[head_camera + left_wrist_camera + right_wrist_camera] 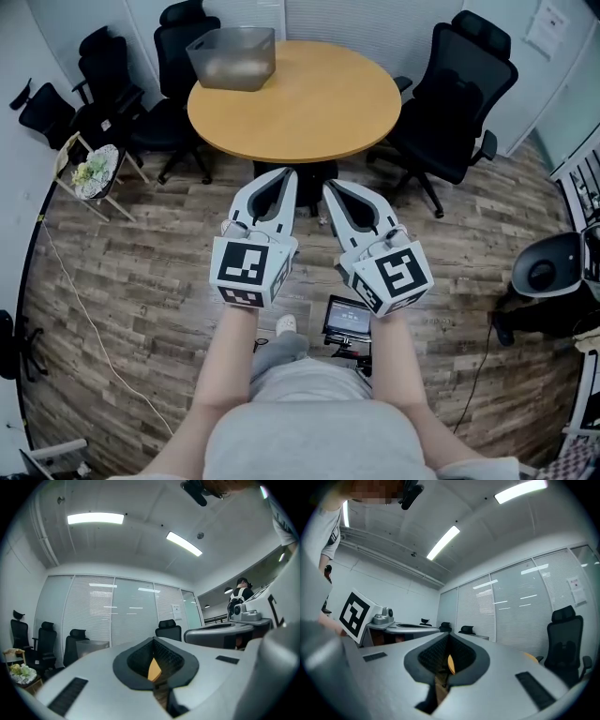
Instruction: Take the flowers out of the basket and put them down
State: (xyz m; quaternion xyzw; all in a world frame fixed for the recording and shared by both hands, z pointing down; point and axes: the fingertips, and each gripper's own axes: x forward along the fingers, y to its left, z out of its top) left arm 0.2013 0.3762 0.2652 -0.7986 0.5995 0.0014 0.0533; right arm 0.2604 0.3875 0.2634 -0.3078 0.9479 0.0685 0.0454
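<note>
**Both tools clenched and empty, flowers off to the left**

Office room, wood-plank floor (141, 309), glass wall with blinds (112, 611) at the back. Round wooden table (309, 108) ahead of the person, black office chairs (459, 94) around it and along the left wall. Grey translucent bin (232, 56) sits on the table's far left edge.

Person's forearms reach forward, one tool per hand, side by side, close but apart, both aimed at the table. Left tool (286, 174): jaws pressed together at the tips, nothing between them; through the gap behind the tips only a sliver of tabletop shows. Right tool (329, 186): same, jaws together, empty.

Flowers (92, 171), white and green, lie in a tilted round basket (108, 178) on a wooden stand on the floor left of the table, beside the chairs, well apart from both tools. The left gripper view catches them low at its left edge.

Small lit screen (347, 319) on the floor just under the right tool. Thin cable (84, 319) trails across the floor on the left.
</note>
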